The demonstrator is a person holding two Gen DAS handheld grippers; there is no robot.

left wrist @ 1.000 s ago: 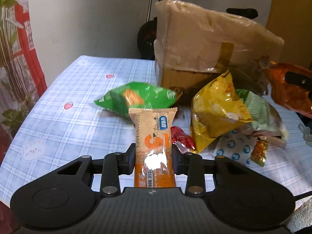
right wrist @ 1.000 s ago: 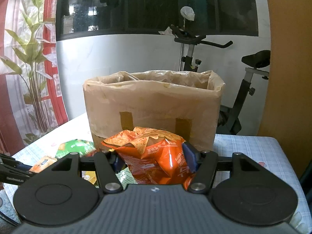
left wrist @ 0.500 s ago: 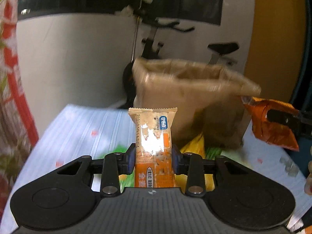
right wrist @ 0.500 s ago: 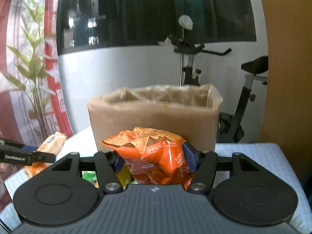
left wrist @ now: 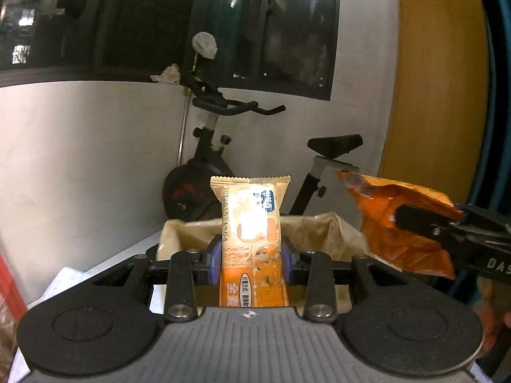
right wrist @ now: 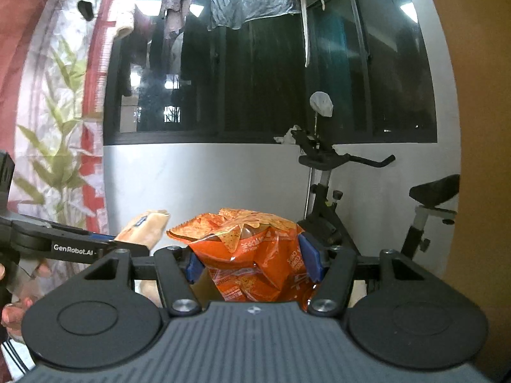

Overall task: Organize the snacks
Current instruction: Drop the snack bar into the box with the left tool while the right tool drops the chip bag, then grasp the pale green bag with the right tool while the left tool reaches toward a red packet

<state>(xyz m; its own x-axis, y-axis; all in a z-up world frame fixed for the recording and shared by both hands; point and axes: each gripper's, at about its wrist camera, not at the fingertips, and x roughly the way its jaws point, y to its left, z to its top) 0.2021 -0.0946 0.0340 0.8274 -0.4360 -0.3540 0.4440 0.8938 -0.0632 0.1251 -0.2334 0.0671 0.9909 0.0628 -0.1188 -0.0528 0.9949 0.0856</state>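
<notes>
My left gripper [left wrist: 250, 257] is shut on an upright orange-and-tan snack bar [left wrist: 252, 229], held high in the air. Just behind and below it shows the open top of the lined cardboard box [left wrist: 322, 229]. My right gripper [right wrist: 254, 260] is shut on a crumpled orange chip bag [right wrist: 252, 249]. In the left wrist view that chip bag [left wrist: 399, 226] hangs at the right, above the box's right edge, with the right gripper's fingers [left wrist: 424, 220] on it. In the right wrist view the snack bar [right wrist: 145, 226] and the left gripper's finger [right wrist: 80, 242] show at the left.
An exercise bike [left wrist: 217, 159] stands behind the box against a grey wall under a dark window. A yellow wall [left wrist: 440, 95] is at the right. A bit of the checked tablecloth [left wrist: 64, 284] shows at lower left. A person's hand [right wrist: 12, 312] is at the left edge.
Both grippers rose from the table with their snacks and came toward the box. The snack pile dropped out of view; the box's open top now sits low in the left wrist view.
</notes>
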